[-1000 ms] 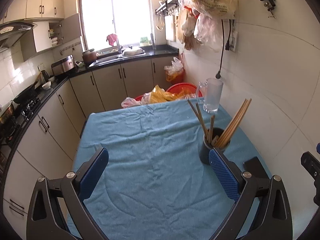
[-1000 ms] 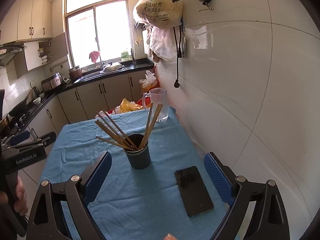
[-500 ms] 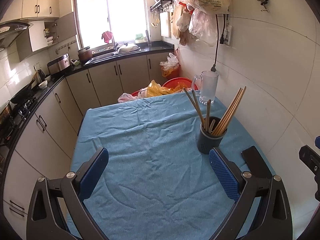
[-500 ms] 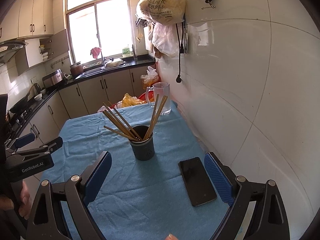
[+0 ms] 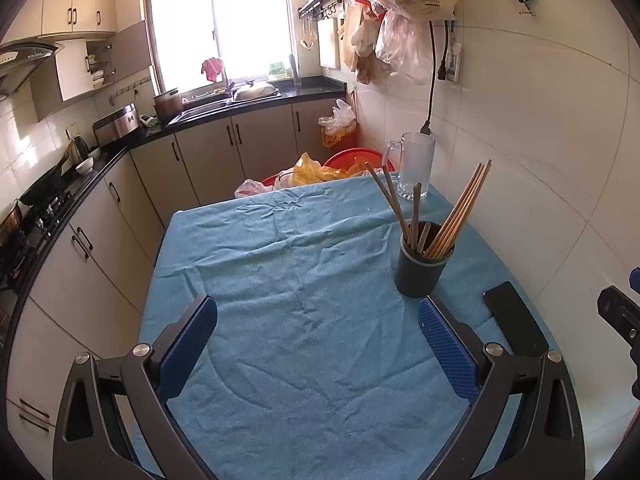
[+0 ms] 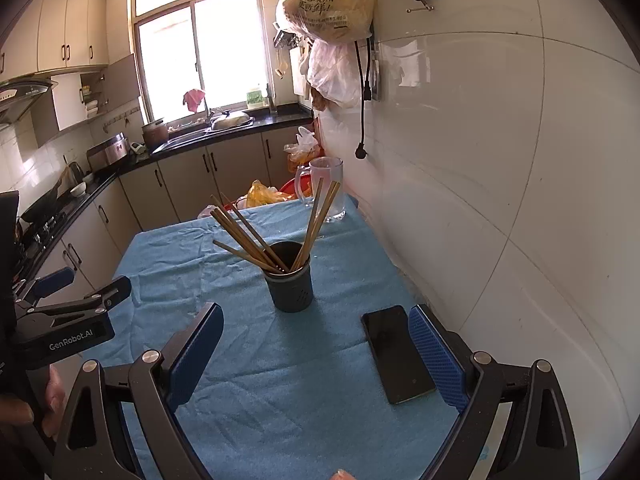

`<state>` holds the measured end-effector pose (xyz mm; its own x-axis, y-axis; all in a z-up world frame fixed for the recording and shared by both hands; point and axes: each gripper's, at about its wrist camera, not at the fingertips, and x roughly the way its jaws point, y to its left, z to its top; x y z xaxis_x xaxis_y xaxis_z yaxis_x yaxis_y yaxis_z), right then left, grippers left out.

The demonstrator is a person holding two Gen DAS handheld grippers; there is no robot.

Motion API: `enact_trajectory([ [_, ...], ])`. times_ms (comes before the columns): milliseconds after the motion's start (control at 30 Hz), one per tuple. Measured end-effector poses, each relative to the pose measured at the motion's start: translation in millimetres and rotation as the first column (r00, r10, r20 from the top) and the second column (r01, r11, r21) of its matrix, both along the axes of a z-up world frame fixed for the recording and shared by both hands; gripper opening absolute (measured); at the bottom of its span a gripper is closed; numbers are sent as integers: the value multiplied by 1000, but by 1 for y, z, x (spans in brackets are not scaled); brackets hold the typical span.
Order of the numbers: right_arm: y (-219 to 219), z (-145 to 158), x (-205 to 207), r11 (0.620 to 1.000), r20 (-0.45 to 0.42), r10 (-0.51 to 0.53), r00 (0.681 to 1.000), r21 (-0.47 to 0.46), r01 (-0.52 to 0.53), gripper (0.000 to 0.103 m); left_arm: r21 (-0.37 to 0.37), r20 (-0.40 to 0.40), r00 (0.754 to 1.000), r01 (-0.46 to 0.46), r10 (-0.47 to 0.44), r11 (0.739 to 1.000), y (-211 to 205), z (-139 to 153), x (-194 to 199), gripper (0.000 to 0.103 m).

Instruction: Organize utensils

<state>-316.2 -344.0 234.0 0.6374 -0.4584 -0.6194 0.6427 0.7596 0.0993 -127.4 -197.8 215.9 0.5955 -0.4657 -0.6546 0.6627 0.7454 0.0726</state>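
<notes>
Wooden chopsticks [image 6: 256,242] stand fanned in one dark holder cup [image 6: 291,286] on the blue cloth [image 5: 304,320] of a kitchen table, right of its middle, toward the tiled wall. In the right wrist view they split into a cluster of roughly five leaning left and about three leaning right; the exact total is hard to tell where they overlap. One black phone [image 6: 396,354] lies flat just beside the cup on the wall side, and one clear glass mug [image 6: 328,188] stands beyond it at the far edge. The left gripper [image 5: 316,338] and the right gripper [image 6: 314,350] both hang above the cloth, jaws spread wide, grasping nothing. Risk, as judged from here: a sideways nudge on the splayed sticks could tip the light cup, scattering them toward phone or mug.
</notes>
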Motion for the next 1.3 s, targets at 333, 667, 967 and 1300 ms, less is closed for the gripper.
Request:
enact_trajectory([
  [333,0,-5,4,1000,-9,2,1000,8,-2,96,3,1,1000,2,-2,1000,1,-4,0,100],
  [667,2,-6,11,1000,-9,7,1000,14,-7,96,13,6,1000,12,-12,1000,4,-9,3,100],
  [967,2,-6,11,1000,-7,-3,1000,25,3,96,14,6,1000,14,-14,1000,4,-9,4,100],
  [1300,2,-7,9,1000,-7,-5,1000,29,5,96,19,5,1000,18,-18,1000,5,-12,4,100],
])
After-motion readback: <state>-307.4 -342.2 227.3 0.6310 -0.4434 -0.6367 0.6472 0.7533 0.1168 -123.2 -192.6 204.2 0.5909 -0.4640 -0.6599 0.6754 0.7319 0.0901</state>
